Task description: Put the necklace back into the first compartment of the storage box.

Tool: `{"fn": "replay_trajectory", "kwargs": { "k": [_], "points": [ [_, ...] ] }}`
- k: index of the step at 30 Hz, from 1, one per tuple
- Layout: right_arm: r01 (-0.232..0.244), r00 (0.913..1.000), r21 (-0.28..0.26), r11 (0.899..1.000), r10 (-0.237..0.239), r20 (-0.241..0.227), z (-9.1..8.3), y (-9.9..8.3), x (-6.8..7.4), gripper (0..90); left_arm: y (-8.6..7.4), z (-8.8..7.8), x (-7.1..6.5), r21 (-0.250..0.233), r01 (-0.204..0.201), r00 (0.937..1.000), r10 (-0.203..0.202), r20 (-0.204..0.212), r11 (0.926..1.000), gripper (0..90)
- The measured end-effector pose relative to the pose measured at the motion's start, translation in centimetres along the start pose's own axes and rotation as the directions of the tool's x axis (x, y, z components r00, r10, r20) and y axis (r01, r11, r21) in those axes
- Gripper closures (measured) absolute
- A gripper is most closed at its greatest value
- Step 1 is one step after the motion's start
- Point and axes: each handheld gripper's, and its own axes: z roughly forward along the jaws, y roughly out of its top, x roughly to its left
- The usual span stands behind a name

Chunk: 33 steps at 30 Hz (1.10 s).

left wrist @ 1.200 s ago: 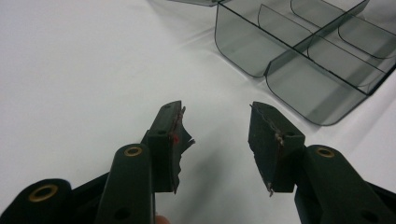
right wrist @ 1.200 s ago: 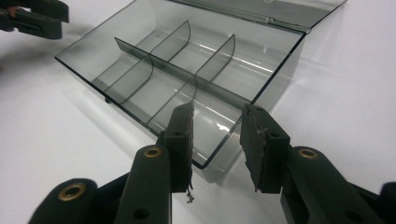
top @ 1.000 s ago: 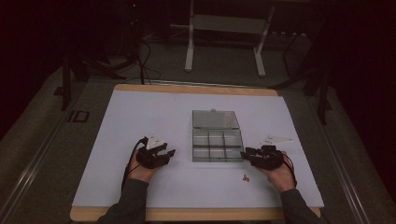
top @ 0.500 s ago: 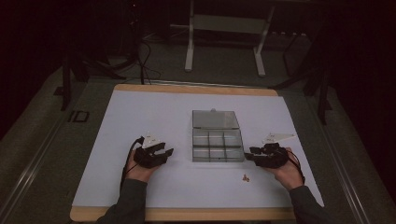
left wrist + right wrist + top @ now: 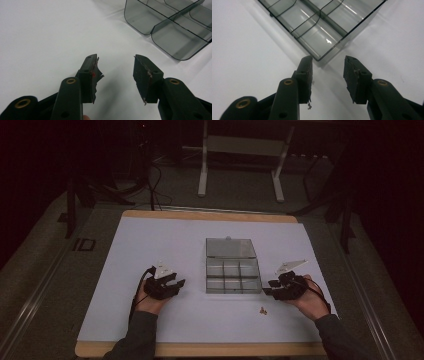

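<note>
1. Centred on the white tabletop [image 5: 150, 250]: a clear compartment box [image 5: 232, 272], lid laid open on its far side, dividers visible inside.
2. Left of the box, level with its near row: left gripper [image 5: 176, 284], held in the left hand [image 5: 149, 301], forearm entering from the bottom edge and angled up toward the box.
3. Pointed toward the box's left wall, apart from it; grey three-cornered plate on top tilted up.
4. In the left gripper view: left gripper [image 5: 116, 72] with jaws spread wide, nothing between them, bare tabletop [image 5: 45, 37] below; rounded corners of the box [image 5: 170, 35] at upper right, well ahead of the tips.
5. Right of the box, by its near right corner: right gripper [image 5: 269, 291], held in the right hand [image 5: 312, 301], forearm coming up from the lower right, wrist turned inward toward the box.
6. In the right gripper view: right gripper [image 5: 328, 71] with jaws parted, empty, the box corner [image 5: 319, 57] just ahead of the gap, near the tips but not between them.
7. Near side of the box, toward its right corner: a few small brownish pieces [image 5: 262, 310] lying on the tabletop, too small to identify.
</note>
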Motion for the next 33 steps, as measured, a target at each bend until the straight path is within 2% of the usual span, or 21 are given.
{"fn": "replay_trajectory", "kwargs": {
  "k": [15, 23, 29, 33],
  "points": [
    [0.034, 0.9994, 0.068, 0.997, -0.034, -0.003, -0.3, -0.3, 0.8, 60.8, 0.0, 0.3, -0.1, 0.011, -0.01, 1.0, 0.01, -0.002, 0.9999, 54.7],
    [0.055, 0.9985, 0.099, 0.994, -0.054, -0.011, -0.1, -0.4, 1.4, 61.9, 0.0, 0.4, -0.1, 0.016, -0.016, 0.9998, 0.016, -0.006, 0.9997, 54.6],
    [0.085, 0.9964, 0.136, 0.987, -0.082, -0.023, 0.4, -0.5, 2.0, 62.6, 0.0, 0.4, -0.1, 0.017, -0.017, 0.9998, 0.017, -0.006, 0.9997, 54.6],
    [0.083, 0.9963, 0.138, 0.987, -0.08, -0.032, 0.7, -0.6, 2.3, 62.6, 0.0, 0.4, -0.2, 0.015, -0.017, 0.9998, 0.017, -0.004, 0.9997, 54.5]
  ]
}}
